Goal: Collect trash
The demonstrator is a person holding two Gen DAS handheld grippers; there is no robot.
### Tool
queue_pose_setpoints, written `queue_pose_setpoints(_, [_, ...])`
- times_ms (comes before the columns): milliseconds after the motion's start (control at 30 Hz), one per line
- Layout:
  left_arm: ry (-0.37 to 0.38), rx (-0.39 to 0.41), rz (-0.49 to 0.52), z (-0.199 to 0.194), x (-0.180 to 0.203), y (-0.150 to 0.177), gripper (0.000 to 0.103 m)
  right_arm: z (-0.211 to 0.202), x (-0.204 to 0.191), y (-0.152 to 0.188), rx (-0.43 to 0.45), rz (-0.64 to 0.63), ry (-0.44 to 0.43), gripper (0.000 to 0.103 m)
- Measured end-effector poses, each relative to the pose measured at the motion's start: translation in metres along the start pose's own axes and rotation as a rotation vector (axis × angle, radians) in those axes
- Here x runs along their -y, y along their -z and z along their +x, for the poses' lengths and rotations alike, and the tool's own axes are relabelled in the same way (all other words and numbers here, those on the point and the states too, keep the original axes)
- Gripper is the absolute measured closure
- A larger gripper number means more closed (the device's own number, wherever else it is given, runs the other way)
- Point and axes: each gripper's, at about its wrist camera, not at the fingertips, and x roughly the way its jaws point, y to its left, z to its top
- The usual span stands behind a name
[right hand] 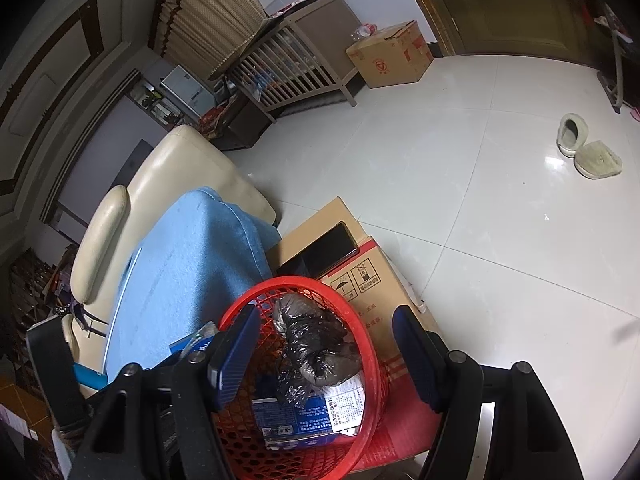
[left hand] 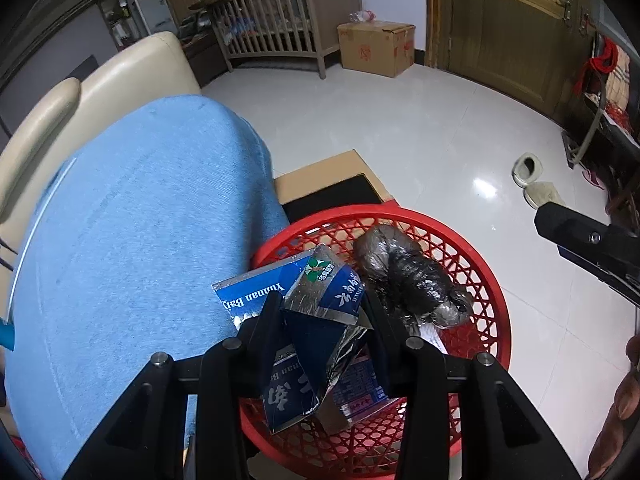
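Left wrist view: the left gripper (left hand: 324, 320) is clenched on a crumpled blue toothpaste carton (left hand: 320, 312), pads pressing both its sides, held over the near-left part of the red mesh basket (left hand: 486, 276). A wadded dark plastic bag (left hand: 412, 276) lies inside by the basket's far rim. The right gripper shows only as a dark finger at the frame's right edge.

Right wrist view: the right gripper (right hand: 324, 360) stands released, nothing between its blue pads, above the same basket. Only here are the basket's lower contents visible (a flattened blue box (right hand: 280, 416) and a printed leaflet (right hand: 348, 404)), as is the smartphone (right hand: 320, 252) lying on the cardboard box (right hand: 372, 284) under the basket. A blue-covered cushion (right hand: 192, 264) adjoins the basket's left rim.
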Motion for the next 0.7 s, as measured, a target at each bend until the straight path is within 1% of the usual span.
queue_pose_setpoints(67, [0.040, -0.019, 0.013, 0.004, 0.004, 0.000, 0.058, -0.001, -0.001, 0.000, 0.000, -0.002, -0.002, 0.031])
queue_pose_setpoints(100, [0.039, -0.024, 0.018, 0.005, 0.006, 0.001, 0.047, 0.000, -0.001, 0.001, -0.001, -0.002, -0.004, 0.031])
queue_pose_setpoints(133, [0.030, -0.022, 0.024, 0.005, 0.007, 0.002, 0.034, 0.000, -0.001, 0.000, -0.001, -0.003, -0.005, 0.031])
queue_pose_setpoints(167, [0.020, -0.015, 0.029, 0.005, 0.008, 0.002, 0.030, 0.000, -0.002, 0.001, -0.002, -0.005, -0.006, 0.031])
queue_pose_setpoints(267, [0.006, -0.009, 0.032, 0.003, 0.007, 0.004, 0.030, -0.001, -0.005, 0.001, -0.001, -0.012, -0.009, 0.031])
queue_pose_setpoints(500, [0.004, 0.013, -0.030, -0.007, -0.014, 0.005, 0.030, -0.003, -0.012, 0.001, 0.006, -0.028, -0.006, 0.031])
queue_pose_setpoints(700, [0.006, 0.074, -0.094, -0.033, -0.042, 0.012, 0.029, -0.008, -0.021, 0.006, 0.010, -0.065, 0.024, 0.031])
